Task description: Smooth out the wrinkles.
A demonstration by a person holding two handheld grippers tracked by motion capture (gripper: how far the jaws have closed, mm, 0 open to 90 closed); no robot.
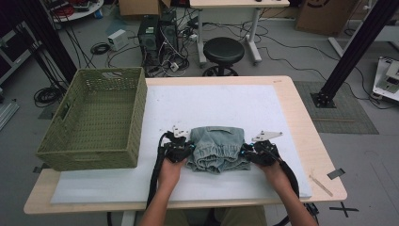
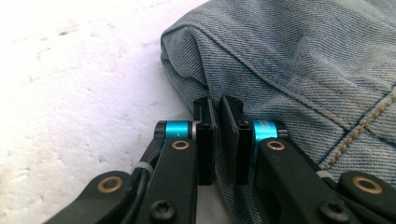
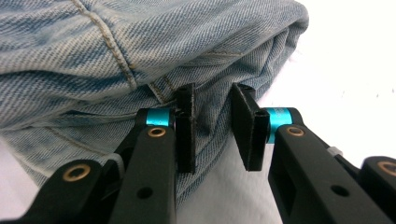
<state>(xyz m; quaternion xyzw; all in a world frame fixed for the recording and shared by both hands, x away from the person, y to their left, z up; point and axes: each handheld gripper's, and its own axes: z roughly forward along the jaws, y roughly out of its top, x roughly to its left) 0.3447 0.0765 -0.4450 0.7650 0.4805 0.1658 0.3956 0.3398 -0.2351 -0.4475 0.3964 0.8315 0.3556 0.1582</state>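
Observation:
A folded pair of light blue denim shorts (image 1: 219,143) lies on the white mat (image 1: 211,103) near the table's front, elastic waistband toward the person. My left gripper (image 1: 188,149) is at the garment's left edge. In the left gripper view its jaws (image 2: 218,135) are pressed almost together on a thin fold of the denim (image 2: 303,60). At the garment's right edge sits my right gripper (image 1: 245,153). Seen in the right gripper view, that gripper (image 3: 212,126) stands open, its jaws apart on either side of the folded denim edge (image 3: 140,42).
A green woven basket (image 1: 94,117) stands at the table's left, overhanging the edge. Behind the shorts the white mat stretches bare. A black stool (image 1: 223,49), computer towers and cables sit on the floor beyond the table. A wooden stick (image 1: 321,183) lies at the front right.

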